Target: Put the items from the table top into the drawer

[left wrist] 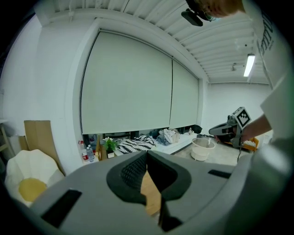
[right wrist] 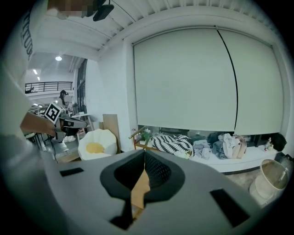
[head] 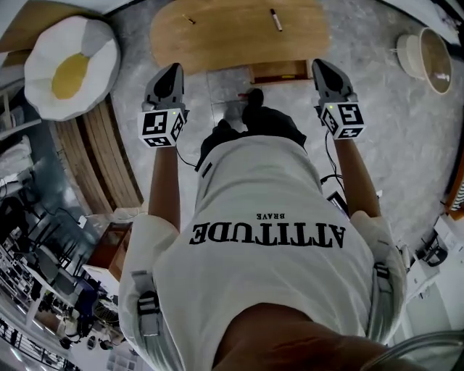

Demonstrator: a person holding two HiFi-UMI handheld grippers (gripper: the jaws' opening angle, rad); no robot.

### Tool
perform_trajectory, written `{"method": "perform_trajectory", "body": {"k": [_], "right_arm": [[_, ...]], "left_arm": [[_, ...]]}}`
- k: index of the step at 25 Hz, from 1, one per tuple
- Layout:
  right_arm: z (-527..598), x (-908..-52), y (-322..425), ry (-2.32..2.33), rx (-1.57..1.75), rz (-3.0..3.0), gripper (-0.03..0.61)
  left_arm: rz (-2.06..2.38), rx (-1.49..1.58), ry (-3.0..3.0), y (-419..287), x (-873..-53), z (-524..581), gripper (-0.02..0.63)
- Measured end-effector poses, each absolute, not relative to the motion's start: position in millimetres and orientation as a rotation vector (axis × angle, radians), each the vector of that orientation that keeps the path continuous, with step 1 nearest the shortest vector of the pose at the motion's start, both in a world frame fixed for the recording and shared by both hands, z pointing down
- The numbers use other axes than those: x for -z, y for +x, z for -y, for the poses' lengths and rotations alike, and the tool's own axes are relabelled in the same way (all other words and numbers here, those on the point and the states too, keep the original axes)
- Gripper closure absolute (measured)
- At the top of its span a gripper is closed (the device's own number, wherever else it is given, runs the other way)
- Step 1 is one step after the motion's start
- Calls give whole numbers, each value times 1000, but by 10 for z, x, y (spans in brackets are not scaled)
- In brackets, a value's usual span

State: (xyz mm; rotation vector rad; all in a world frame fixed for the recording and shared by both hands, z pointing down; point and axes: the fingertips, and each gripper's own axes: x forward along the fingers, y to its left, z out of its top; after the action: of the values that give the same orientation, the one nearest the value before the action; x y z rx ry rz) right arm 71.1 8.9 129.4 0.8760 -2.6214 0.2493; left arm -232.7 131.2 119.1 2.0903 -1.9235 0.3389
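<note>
Work is judged barely begun: a marker (head: pixel 276 19) at 1 o'clock and a small item (head: pixel 190 20) at 11 are seen on the table (head: pixel 217 43), outside the drawer (head: pixel 279 72). The left gripper (head: pixel 172 72) and right gripper (head: pixel 321 69) are closed, with nothing held.

Soft, even light fills all three views; a ceiling strip light (left wrist: pixel 249 65) glows in the left gripper view, and the pale roller blinds (right wrist: pixel 202 78) are bright without glare. The table (head: pixel 239 32) is evenly lit, with faint shadows. Fisheye distortion bends every edge into dark corners, and the head view's bottom edge blurs.
</note>
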Motion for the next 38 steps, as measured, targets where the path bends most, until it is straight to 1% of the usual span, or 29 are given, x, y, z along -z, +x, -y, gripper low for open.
{"method": "perform_trajectory", "body": {"k": [11,16,22,31,38], "right_arm": [[122,-1501,800,811,-305,2604,558],[130,-1561,745,803,-329,2587,558],[79,-1652,598,835,-353,2550,558],[220,-1742,178,935,-400,2471,558],[388,-1956,-212,959,-404,2428,558]], "left_arm": [[1893,-389,2029,-2136,-1441,-1084,592],[1857,-416,2035,-2167,-1503,-981,592],[1810,-442,2052,-2345,-1634,-827,592],[1701,-464,2109,-2758,-1954,-351,592],[1621,-514,2129,-3129,-2386,17,591]]}}
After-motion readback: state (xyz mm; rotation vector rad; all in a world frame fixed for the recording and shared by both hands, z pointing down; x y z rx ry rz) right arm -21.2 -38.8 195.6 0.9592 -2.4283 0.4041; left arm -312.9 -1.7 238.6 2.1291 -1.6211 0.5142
